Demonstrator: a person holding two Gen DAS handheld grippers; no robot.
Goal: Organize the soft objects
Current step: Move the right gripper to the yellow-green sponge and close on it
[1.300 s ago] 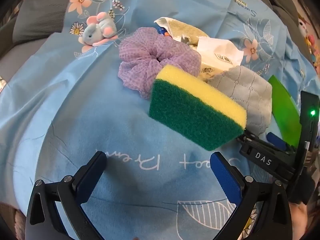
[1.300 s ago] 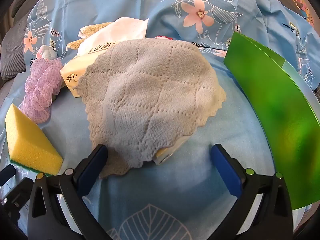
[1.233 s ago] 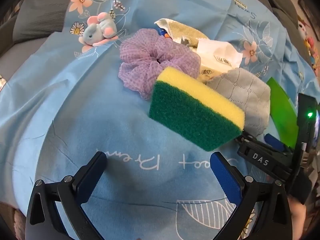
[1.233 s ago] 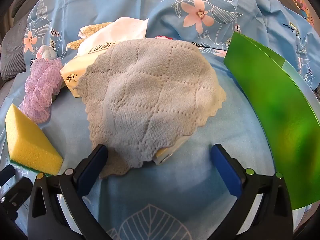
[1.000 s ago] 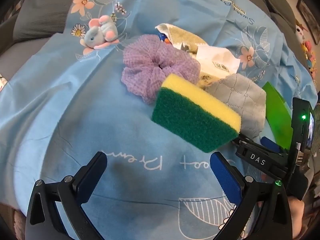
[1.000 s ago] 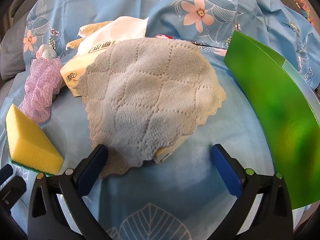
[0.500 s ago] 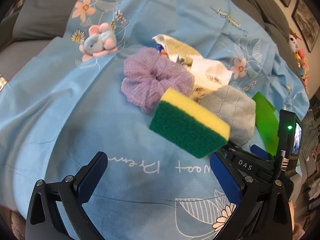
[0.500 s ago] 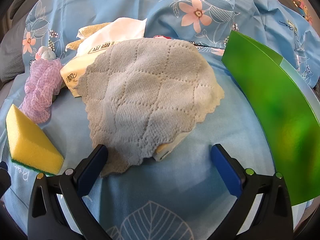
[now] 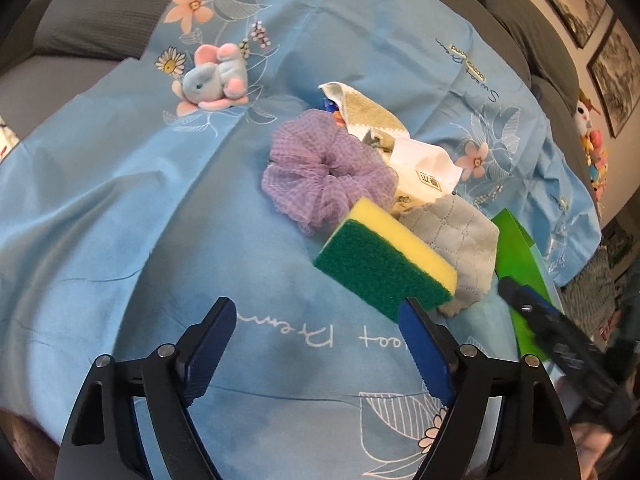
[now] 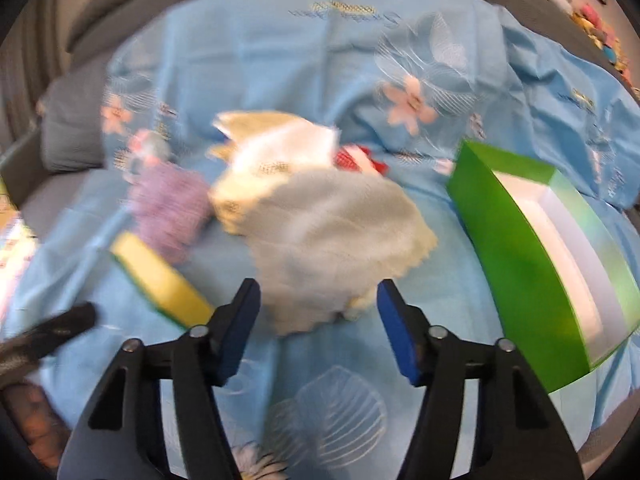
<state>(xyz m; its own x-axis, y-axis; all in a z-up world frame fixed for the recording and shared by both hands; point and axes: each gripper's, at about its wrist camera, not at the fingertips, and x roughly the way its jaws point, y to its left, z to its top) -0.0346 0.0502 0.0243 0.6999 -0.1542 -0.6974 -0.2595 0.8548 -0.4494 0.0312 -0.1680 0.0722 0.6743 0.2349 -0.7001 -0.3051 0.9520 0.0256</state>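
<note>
A yellow and green sponge [image 9: 384,264] lies on the blue floral sheet [image 9: 120,220], with a purple scrunchie [image 9: 328,172], a tissue pack [image 9: 424,168] and a grey quilted cloth [image 9: 460,244] behind it. A plush mouse [image 9: 212,80] lies far left. My left gripper [image 9: 320,344] is open and empty, just short of the sponge. My right gripper [image 10: 318,324] is open and empty, in front of the grey cloth [image 10: 336,232]; this view is blurred. The sponge [image 10: 160,276] and scrunchie [image 10: 168,208] show at its left.
A green box [image 10: 532,248] with a white inside stands open at the right; its edge also shows in the left wrist view [image 9: 516,256]. A beige towel [image 9: 364,112] lies behind the scrunchie. Grey cushions [image 9: 100,12] border the sheet.
Both grippers have pulled back and risen, so the objects look smaller and farther. The right wrist view has swung fast and is now blurred. No object has moved.
</note>
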